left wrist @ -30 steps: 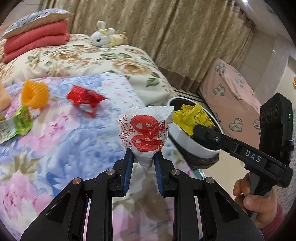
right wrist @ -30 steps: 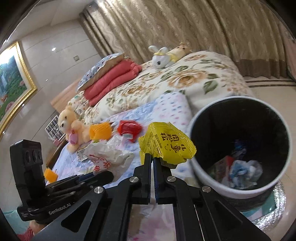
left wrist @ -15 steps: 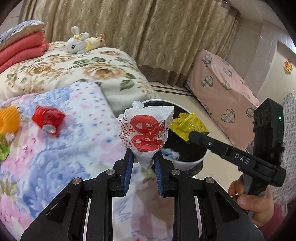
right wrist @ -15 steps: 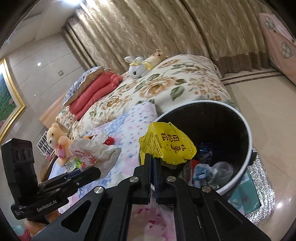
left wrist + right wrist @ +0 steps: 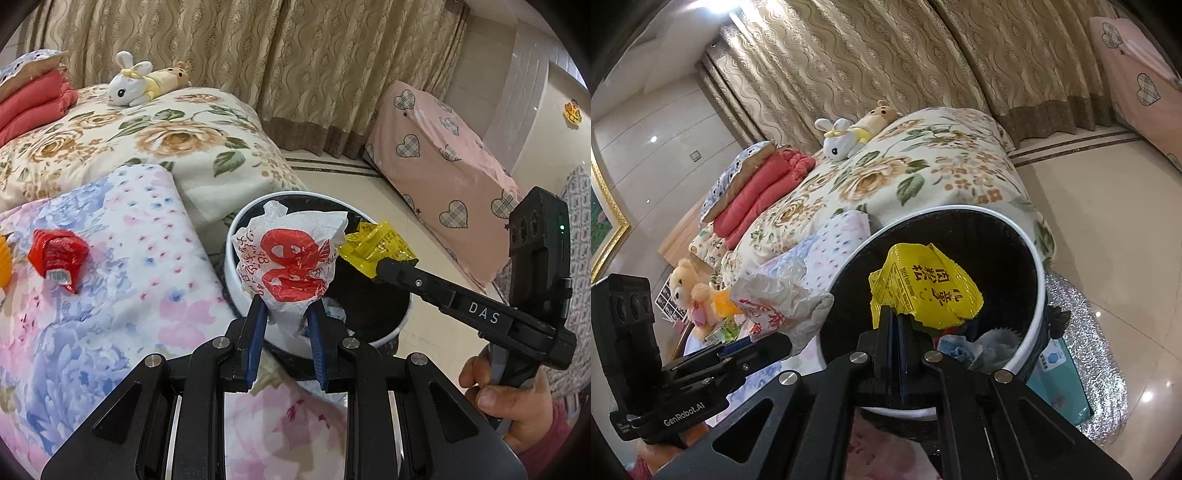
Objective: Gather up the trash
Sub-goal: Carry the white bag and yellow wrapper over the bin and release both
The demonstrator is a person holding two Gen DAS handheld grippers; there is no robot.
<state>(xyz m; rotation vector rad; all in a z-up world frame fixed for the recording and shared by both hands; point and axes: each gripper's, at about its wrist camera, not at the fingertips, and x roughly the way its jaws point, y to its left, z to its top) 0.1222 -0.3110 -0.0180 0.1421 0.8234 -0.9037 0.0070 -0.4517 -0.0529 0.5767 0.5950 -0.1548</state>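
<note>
My left gripper (image 5: 286, 308) is shut on a crumpled white plastic bag with red print (image 5: 291, 258) and holds it over the near rim of the white trash bin (image 5: 232, 258). My right gripper (image 5: 895, 314) is shut on a yellow snack wrapper (image 5: 923, 291) and holds it above the bin's dark opening (image 5: 1039, 280). The bin holds crumpled paper and wrappers (image 5: 964, 345). A red wrapper (image 5: 59, 256) lies on the floral blanket at the left. The right gripper with the yellow wrapper (image 5: 380, 247) also shows in the left wrist view.
The bin stands on the floor against the bed's edge (image 5: 207, 206). Plush toys (image 5: 140, 83) and folded red bedding (image 5: 33, 107) lie on the bed. A teddy bear (image 5: 689, 291) and an orange item (image 5: 726, 301) sit further back. A pink heart-print cover (image 5: 443, 155) is at right.
Both grippers have moved right from over the bed to above the bin, each still holding its trash. The yellow wrapper now hangs over the bin's opening.
</note>
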